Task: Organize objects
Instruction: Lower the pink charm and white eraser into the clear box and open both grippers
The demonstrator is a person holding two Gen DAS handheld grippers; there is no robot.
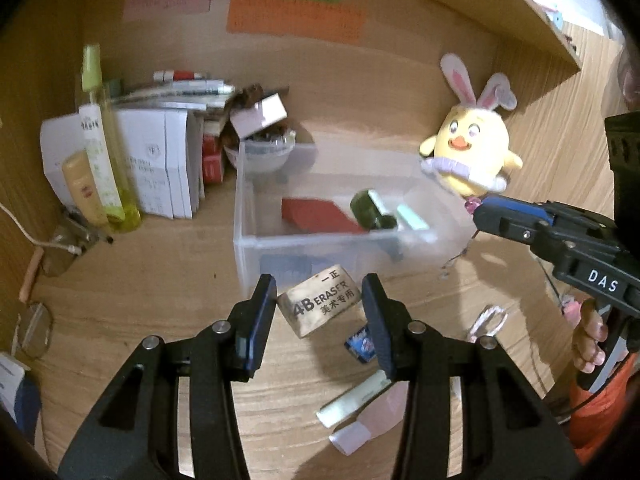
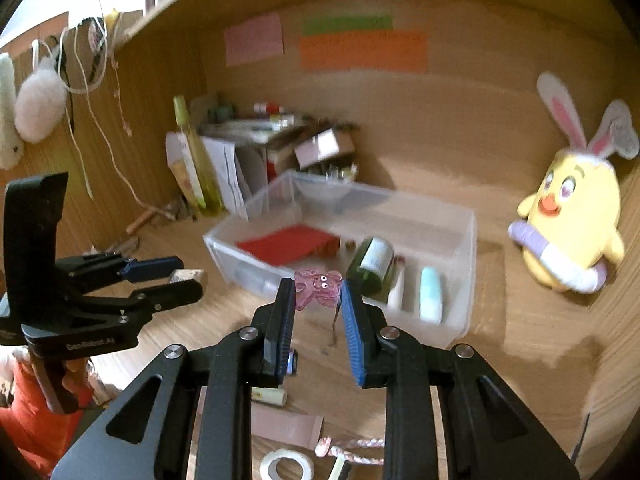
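Desk [image 1: 160,264] in a wooden alcove, clutter pushed to the far left, a clear bin [image 1: 320,240] in the middle as the obvious collecting point.

Bin [image 2: 460,280] already holds a red box [image 2: 288,246], a dark green bottle [image 2: 370,266] and a pale tube [image 2: 430,294], all lying flat. Sorted things seem to go here.

Yellow chick toy [image 1: 472,152] with rabbit ears sits far right against the back wall, apart from the bin (likely decoration, not part of the sort).

Left gripper [image 1: 318,300]: jaws at a middling width, clamped on an eraser [image 1: 320,304] held clear of the desk, just near of the bin's front wall. Probably about to go in.

Right gripper [image 2: 316,300]: jaws narrow, pinching a small pink translucent charm [image 2: 318,286], a dark thin piece dangling below it. It too hangs just in front of the bin.

Still loose on the near desk: a pale stick [image 1: 354,400], a pink packet [image 2: 288,426], a tape roll [image 2: 286,464], a twisted pink cord [image 2: 352,450].

Hard to read:
- the pile at far left is blurred, labels illegible
- whatever shows blue through the bin's front wall is smeared
- a small blue item sits partly behind the left gripper's jaw
- the person shows only as hands and an orange sleeve [image 1: 600,412]
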